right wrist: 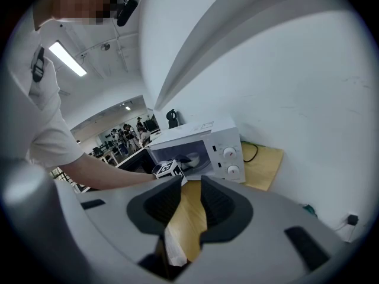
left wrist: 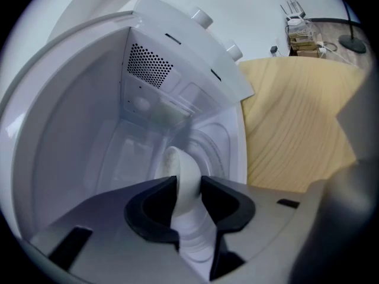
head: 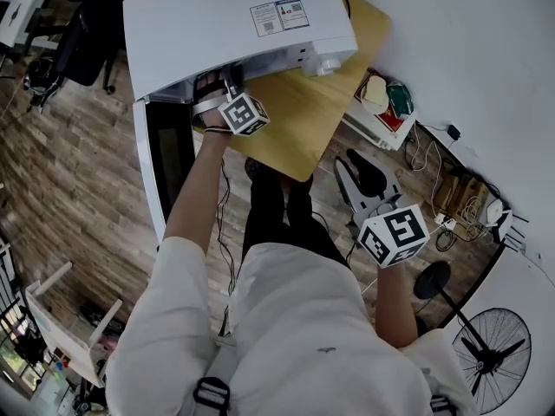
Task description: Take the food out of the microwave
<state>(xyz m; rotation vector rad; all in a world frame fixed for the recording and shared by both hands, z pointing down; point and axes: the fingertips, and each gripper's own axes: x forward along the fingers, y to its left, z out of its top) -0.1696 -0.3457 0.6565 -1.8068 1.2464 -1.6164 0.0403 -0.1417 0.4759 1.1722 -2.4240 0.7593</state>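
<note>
A white microwave (head: 234, 24) stands on a wooden table (head: 303, 120) with its door (head: 169, 159) swung open to the left. My left gripper (head: 215, 83) reaches into the cavity (left wrist: 89, 129). There its jaws close on the rim of a white bowl (left wrist: 185, 176), both pads against it; the bowl rests on the glass turntable (left wrist: 219, 149). What the bowl holds is hidden. My right gripper (right wrist: 189, 185) is open and empty, held in the air well back from the microwave (right wrist: 201, 149); its marker cube (head: 395, 235) shows at the right. The bowl (right wrist: 193, 158) shows faintly inside.
Two knobs (left wrist: 234, 52) sit on the microwave's right panel. Bags and boxes (head: 386, 102) and cables (head: 460, 198) lie by the wall at the right, and a floor fan (head: 490, 349) stands at the lower right. Several people (right wrist: 127, 132) are far back in the room.
</note>
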